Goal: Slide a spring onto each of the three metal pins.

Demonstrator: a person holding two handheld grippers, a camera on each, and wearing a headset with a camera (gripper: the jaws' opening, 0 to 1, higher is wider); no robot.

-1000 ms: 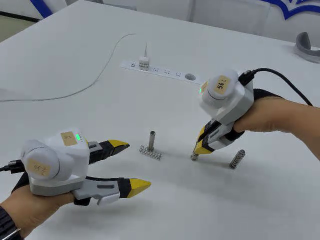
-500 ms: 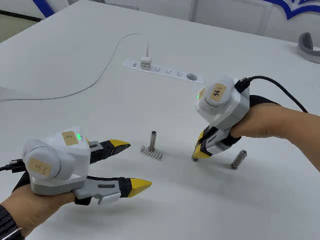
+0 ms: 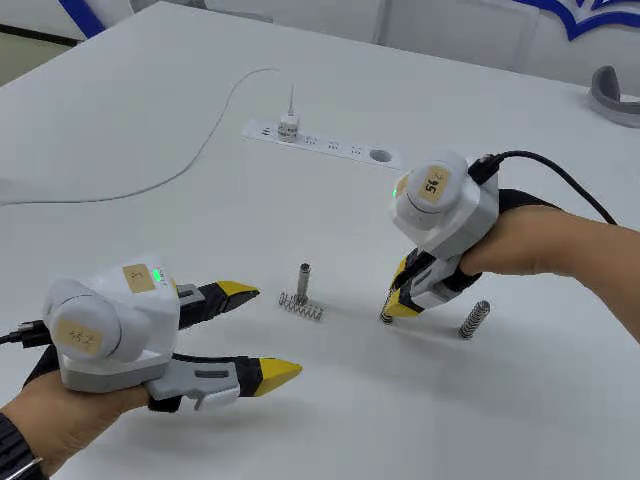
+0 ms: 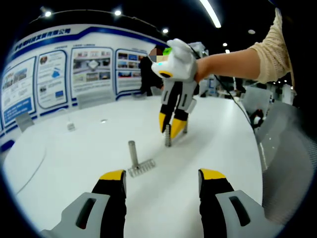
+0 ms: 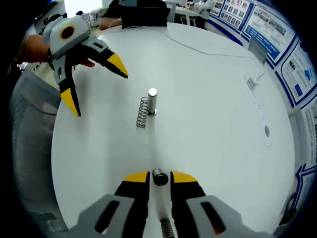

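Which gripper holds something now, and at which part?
The right gripper pinches an upright metal pin near its top end; the left gripper is open and holds nothing.

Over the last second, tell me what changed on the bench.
The right gripper sank slightly over the middle pin, jaws close on either side of it; whether they pinch it is unclear. Nothing was taken or released. The left gripper stayed open and still; the bare pin, loose spring and spring-covered pin kept their places.
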